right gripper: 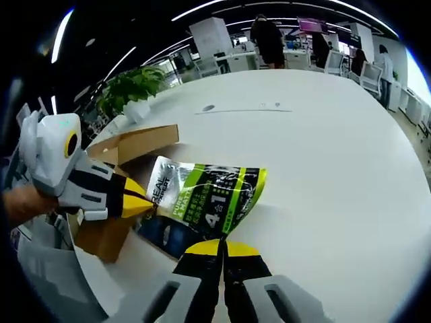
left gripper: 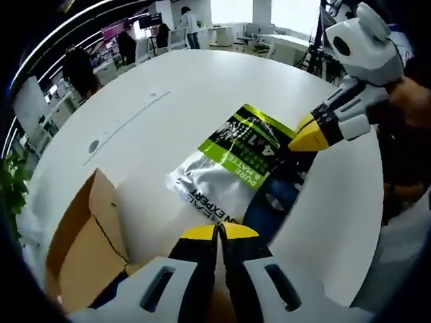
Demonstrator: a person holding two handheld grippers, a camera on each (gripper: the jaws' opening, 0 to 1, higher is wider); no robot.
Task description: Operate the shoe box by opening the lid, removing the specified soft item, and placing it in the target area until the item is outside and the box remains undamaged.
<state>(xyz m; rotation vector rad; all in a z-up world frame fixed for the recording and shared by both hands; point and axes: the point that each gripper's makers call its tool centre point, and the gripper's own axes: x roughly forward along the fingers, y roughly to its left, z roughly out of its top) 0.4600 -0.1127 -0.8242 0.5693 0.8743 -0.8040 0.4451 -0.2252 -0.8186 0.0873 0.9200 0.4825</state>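
Left gripper [left gripper: 217, 231], yellow-tipped jaws pressed together, pinches near edge of glossy silver-and-green plastic pouch [left gripper: 232, 168]. Right gripper [right gripper: 221, 247], jaws likewise closed, clamps pouch's [right gripper: 205, 196] opposite end; also seen at right of left gripper view [left gripper: 311, 136], as left gripper [right gripper: 138, 200] shows at left of right gripper view. Pouch stretched between both, above round white worktop [left gripper: 168, 94], outside brown cardboard shoe box [left gripper: 84, 239], which sits open at worktop's near edge. Potted green plant [right gripper: 131, 87] beyond box [right gripper: 128, 145]; people and desks in far office.
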